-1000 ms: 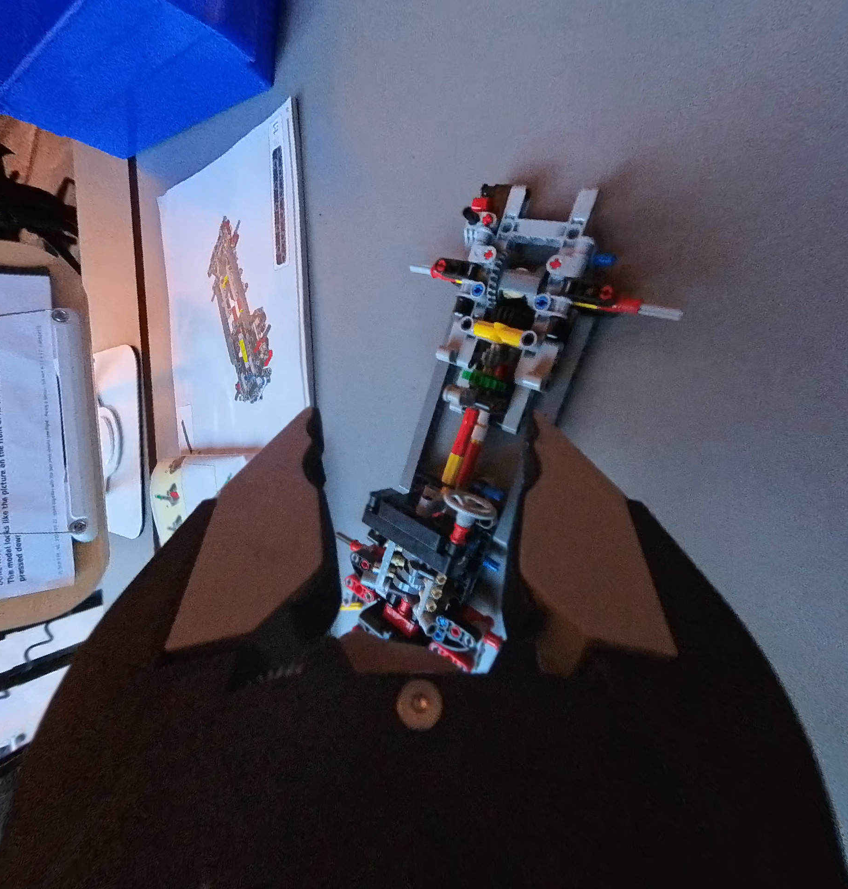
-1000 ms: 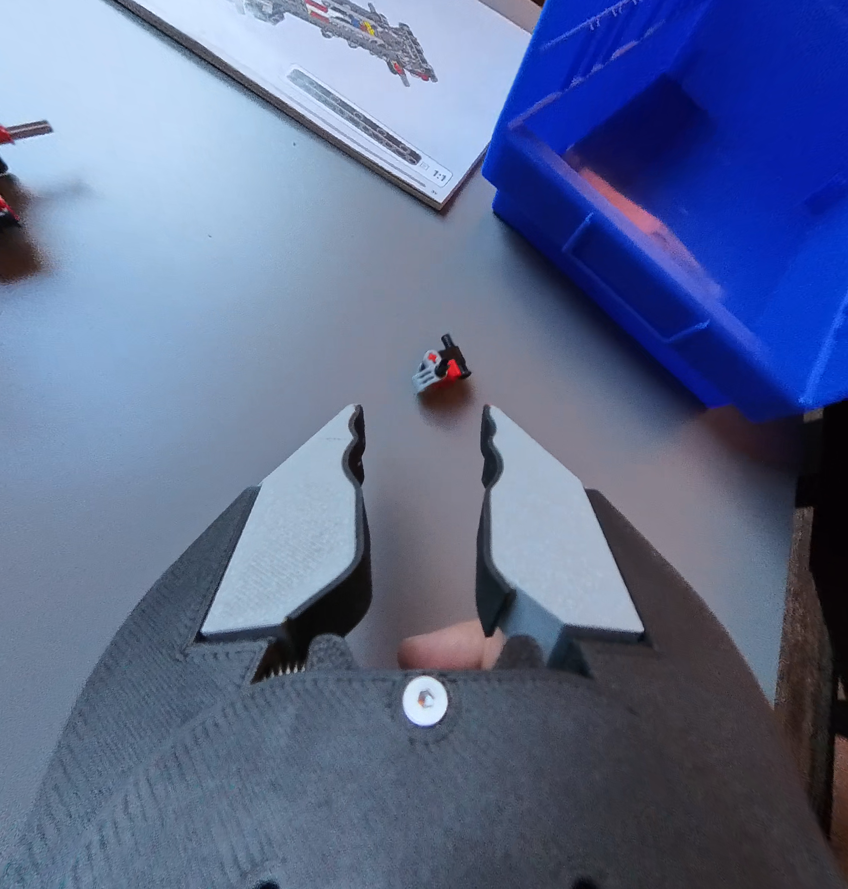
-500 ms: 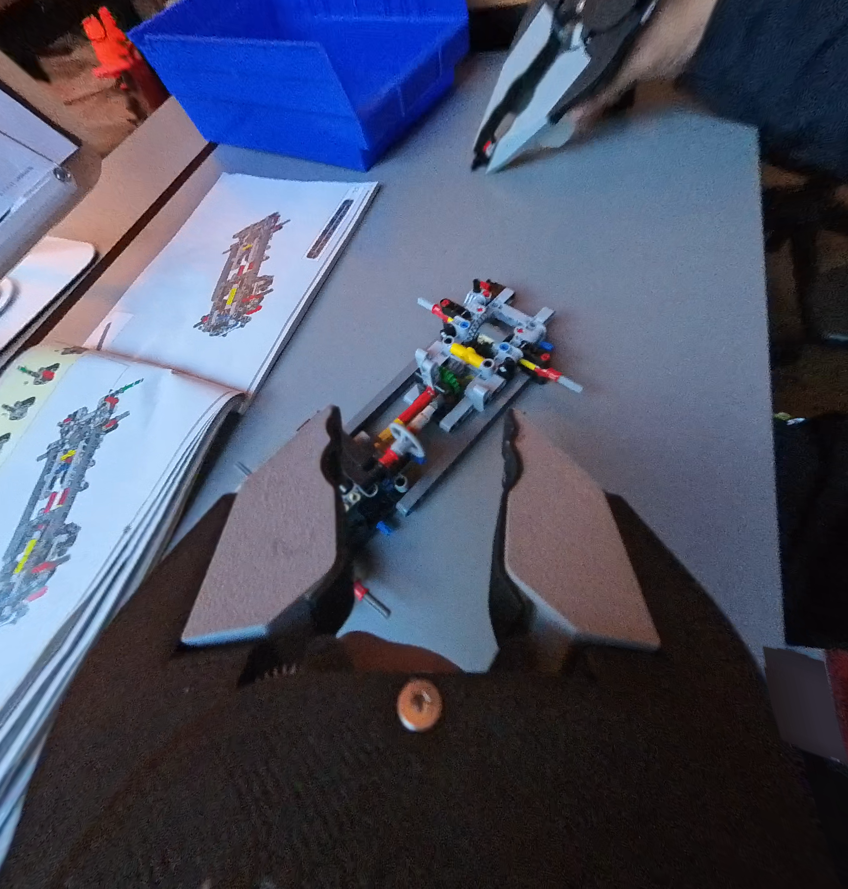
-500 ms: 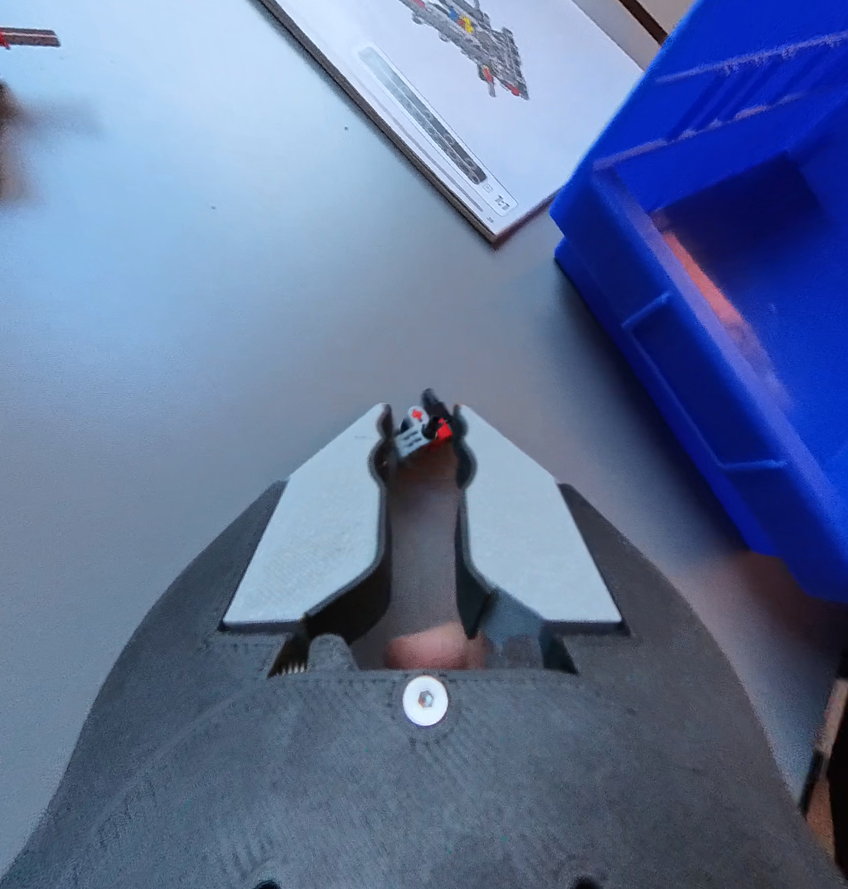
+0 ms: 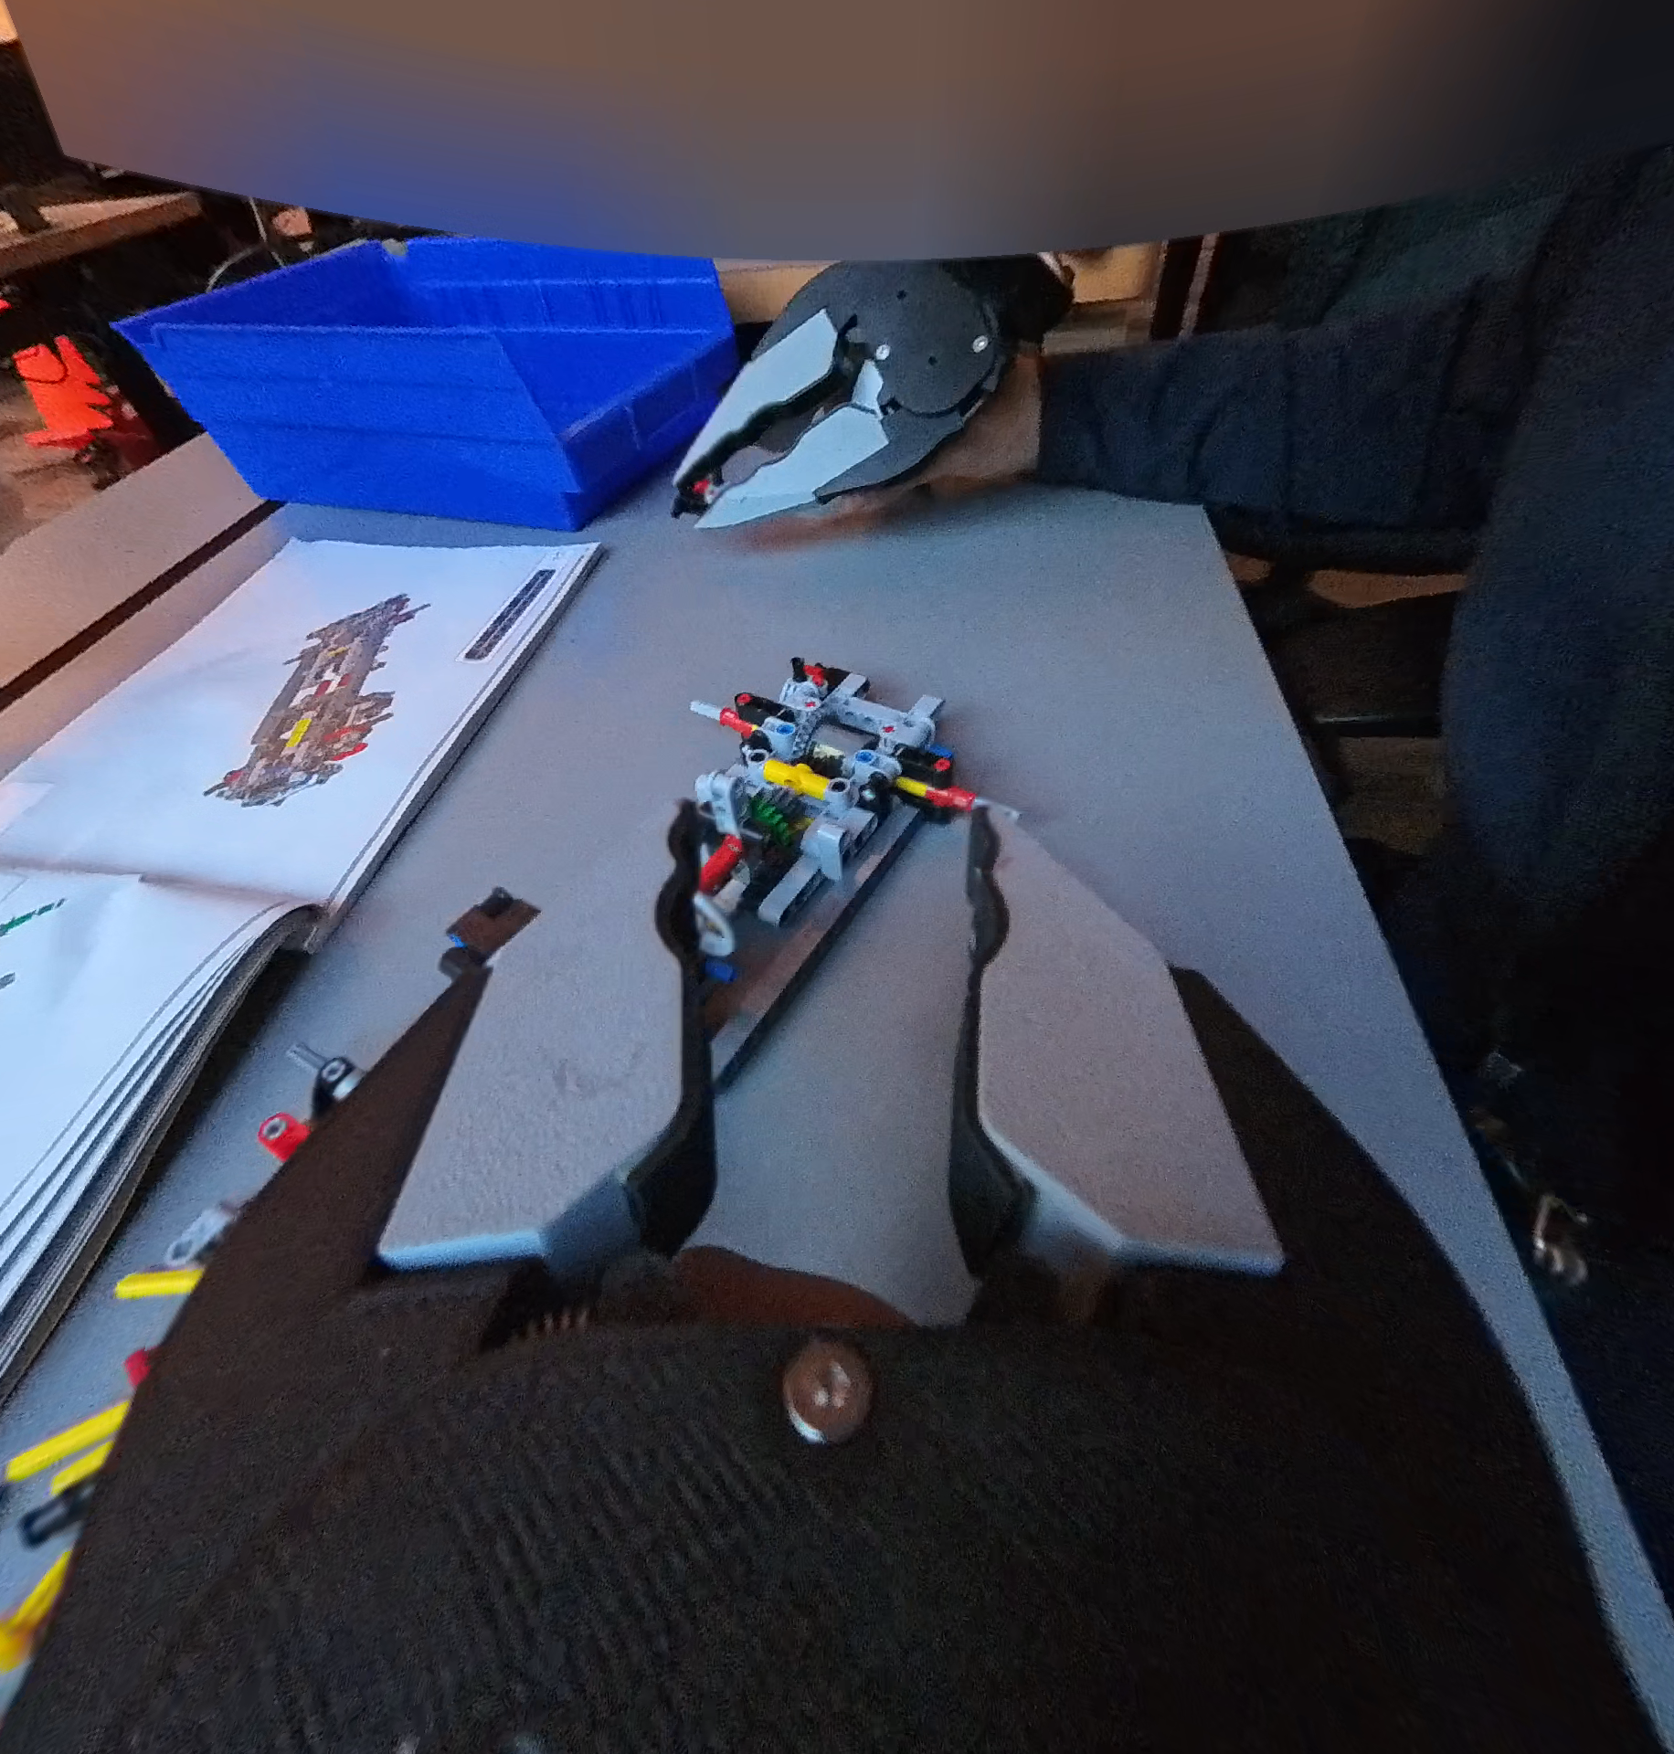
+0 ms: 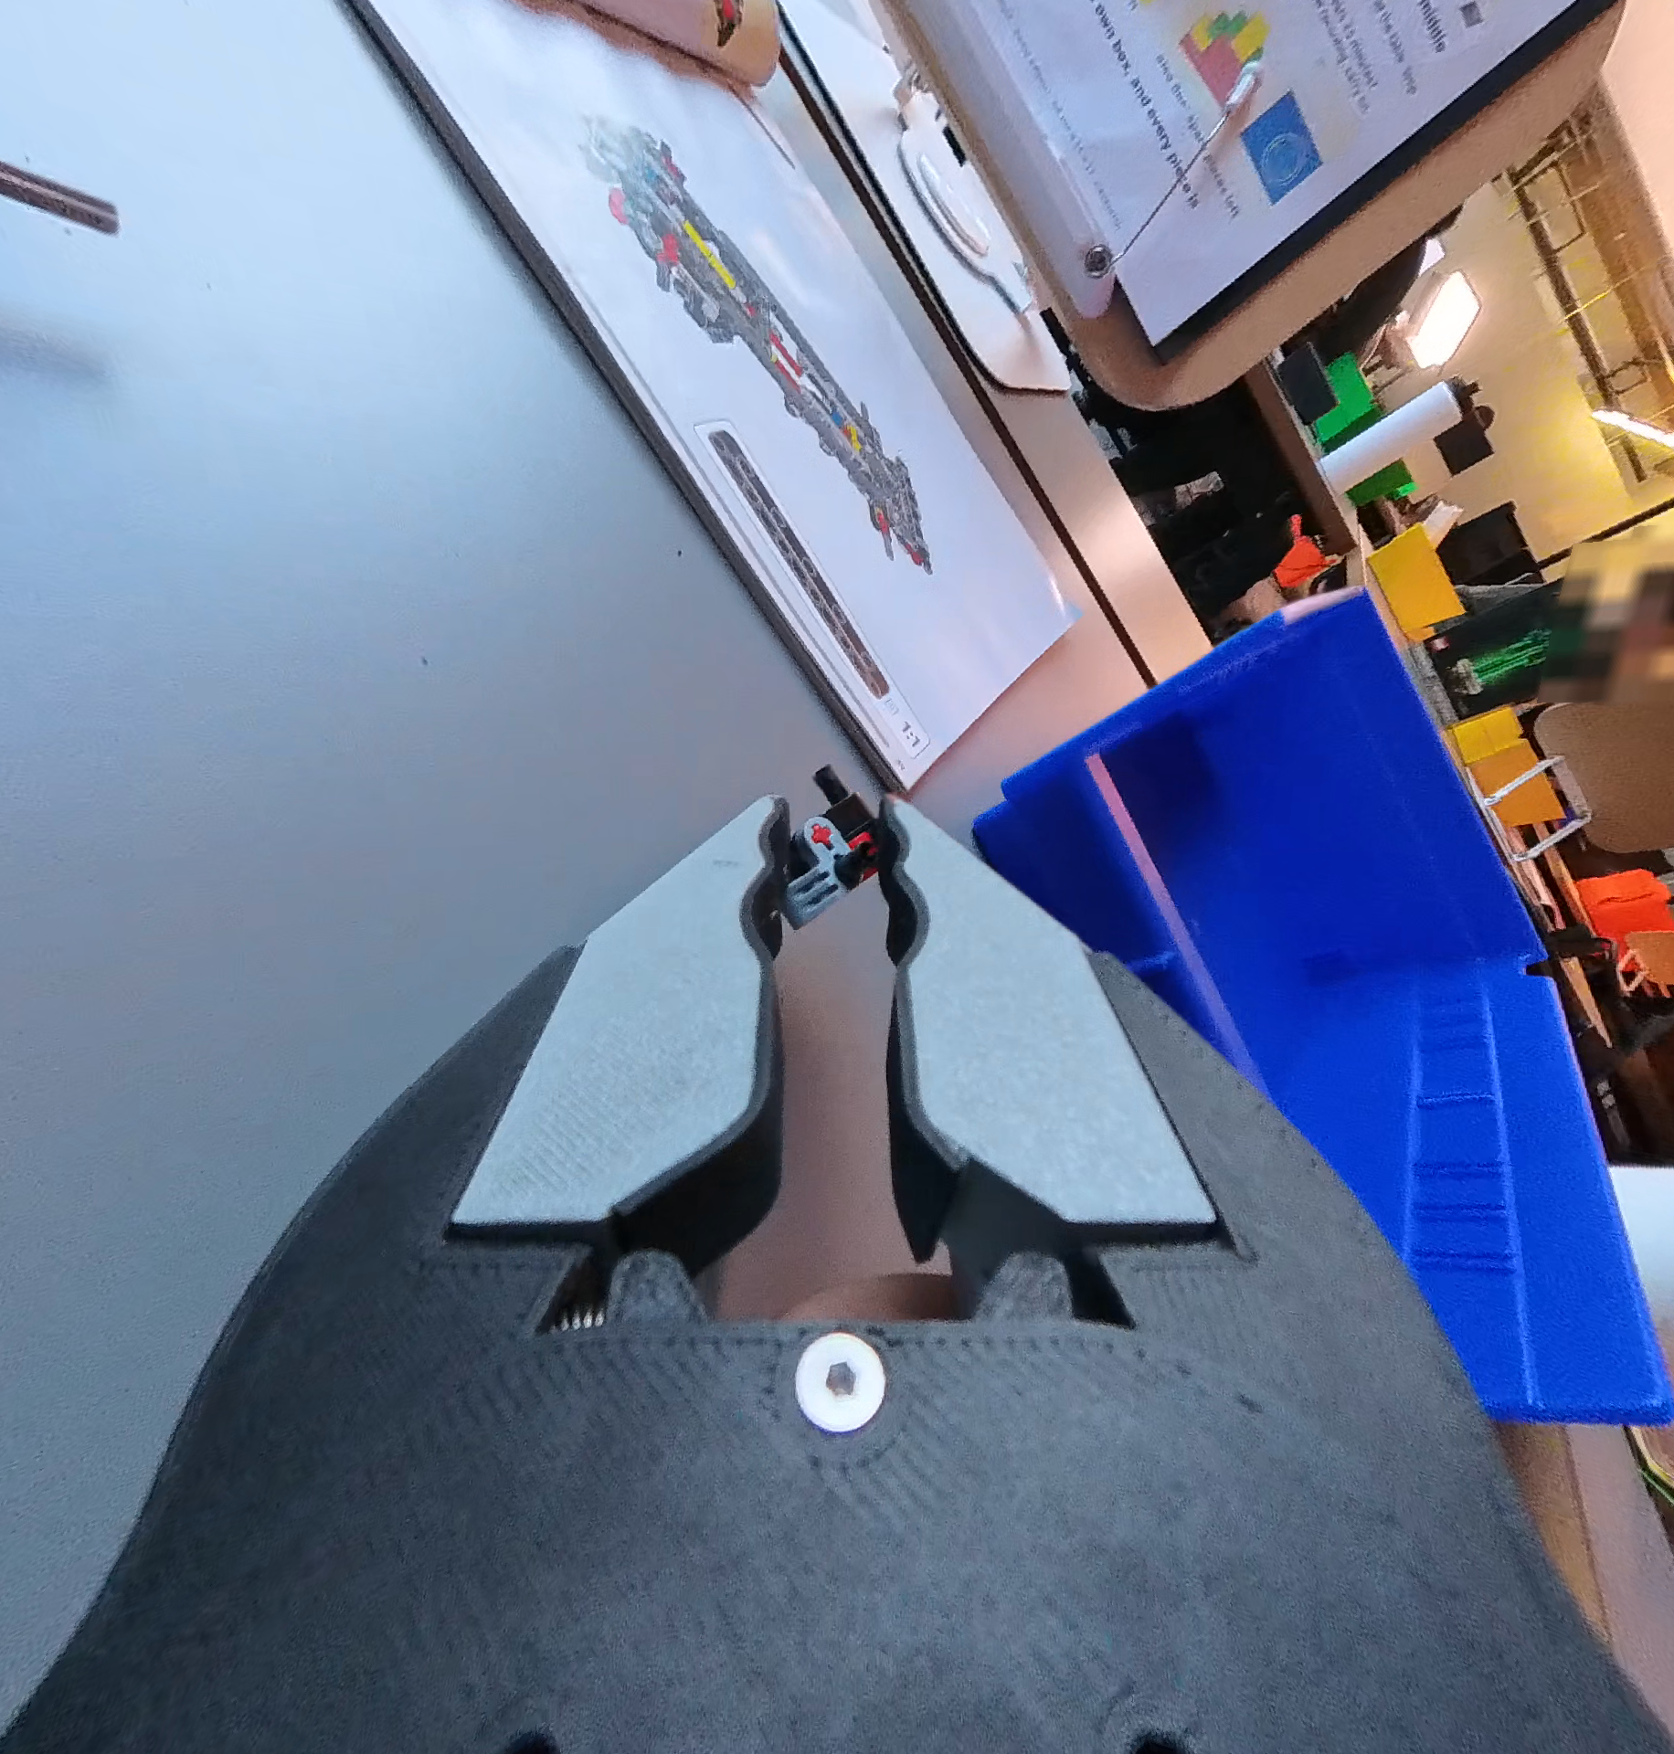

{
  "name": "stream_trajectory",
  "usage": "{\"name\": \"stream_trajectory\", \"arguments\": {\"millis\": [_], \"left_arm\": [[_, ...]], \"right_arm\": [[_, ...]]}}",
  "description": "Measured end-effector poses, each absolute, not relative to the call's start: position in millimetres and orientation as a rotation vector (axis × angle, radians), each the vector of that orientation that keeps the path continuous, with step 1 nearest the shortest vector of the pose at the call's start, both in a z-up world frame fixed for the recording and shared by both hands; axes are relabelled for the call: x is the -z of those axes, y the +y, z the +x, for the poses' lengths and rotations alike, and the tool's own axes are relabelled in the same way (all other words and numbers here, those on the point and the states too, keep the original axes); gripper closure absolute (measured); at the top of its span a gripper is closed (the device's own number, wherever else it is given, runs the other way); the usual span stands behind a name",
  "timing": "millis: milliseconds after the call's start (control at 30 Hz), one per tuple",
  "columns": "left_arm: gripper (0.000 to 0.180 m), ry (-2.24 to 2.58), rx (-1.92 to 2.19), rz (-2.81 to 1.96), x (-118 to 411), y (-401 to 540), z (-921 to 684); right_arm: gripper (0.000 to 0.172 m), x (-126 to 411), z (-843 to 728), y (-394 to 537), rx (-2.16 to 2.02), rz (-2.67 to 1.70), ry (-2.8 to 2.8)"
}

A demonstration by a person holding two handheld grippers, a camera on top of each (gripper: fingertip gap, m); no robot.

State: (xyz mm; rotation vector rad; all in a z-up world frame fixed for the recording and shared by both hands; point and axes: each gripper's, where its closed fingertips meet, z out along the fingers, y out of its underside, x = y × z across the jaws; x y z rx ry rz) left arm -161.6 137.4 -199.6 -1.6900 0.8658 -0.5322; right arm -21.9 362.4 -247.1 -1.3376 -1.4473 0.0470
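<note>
Grey, red and black, a small toy part (image 6: 828, 868) is clamped between the fingertips of the right gripper (image 6: 828, 859), raised off the grey table (image 6: 245, 664) beside the blue bin (image 6: 1336, 949). The left gripper (image 5: 828, 854) is held open, nothing grasped, above the brick chassis (image 5: 814, 788); an open booklet (image 5: 245, 740) lies alongside.

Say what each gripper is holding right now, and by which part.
The right gripper pinches a small grey, red and black brick piece across its sides at the fingertips. The left gripper holds nothing; its fingers stand apart above the brick chassis.
</note>
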Motion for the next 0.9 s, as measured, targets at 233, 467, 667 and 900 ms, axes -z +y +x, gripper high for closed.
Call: {"name": "stream_trajectory", "arguments": {"millis": [233,467,667,900], "left_arm": [[0.128,0.991,0.577,-1.642,208,121,-131],[0.132,1.001,0.559,-1.618,205,111,-128],[0.126,0.953,0.632,-1.698,208,112,-137],[0.129,1.007,0.549,-1.686,212,108,-135]], "right_arm": [[0.157,225,-26,357,-0.237,-1.405,-1.289],[0.157,225,-31,343,-0.228,-1.465,-1.24],[0.157,235,-21,317,-0.248,-1.647,-1.239],[0.157,238,3,292,-0.111,-1.871,-1.24]]}}
